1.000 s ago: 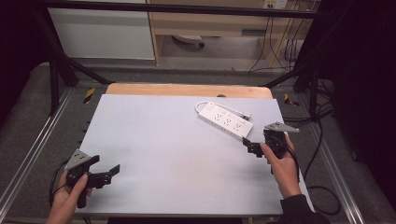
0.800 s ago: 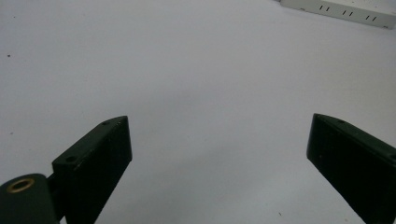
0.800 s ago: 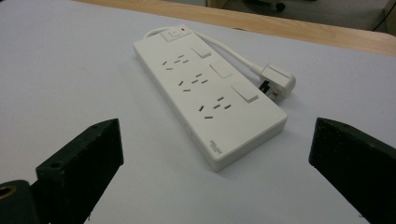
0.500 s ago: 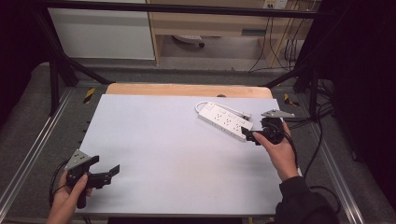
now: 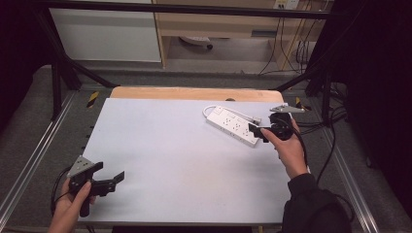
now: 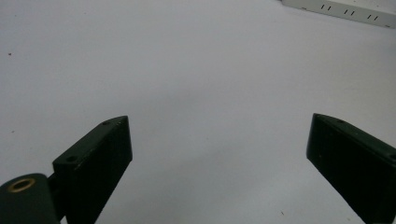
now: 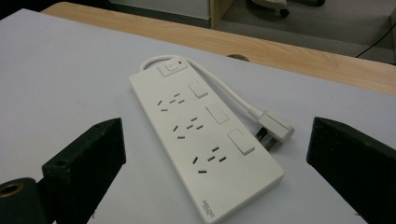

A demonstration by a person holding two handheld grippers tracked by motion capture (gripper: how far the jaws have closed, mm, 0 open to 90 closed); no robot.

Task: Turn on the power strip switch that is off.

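A white power strip (image 5: 232,125) (image 7: 205,140) lies on the white tabletop at the far right, its short cord looping back to a white plug (image 7: 275,128) (image 5: 253,119) beside it. My right gripper (image 5: 258,132) (image 7: 215,186) hovers open just at the strip's near end, jaws wide on either side of it. My left gripper (image 5: 115,180) (image 6: 219,172) is held open low over bare tabletop at the near left corner, nothing between its jaws. The strip's edge (image 6: 341,8) peeks in at the top of the left gripper view.
The white table surface (image 5: 165,150) ends at a wooden strip (image 5: 194,93) along the far edge. Black frame posts and cables (image 5: 335,131) run along the right side. Cabinets (image 5: 107,34) stand beyond the table.
My right gripper has moved forward and left to the power strip's near end. The left gripper has stayed nearly still.
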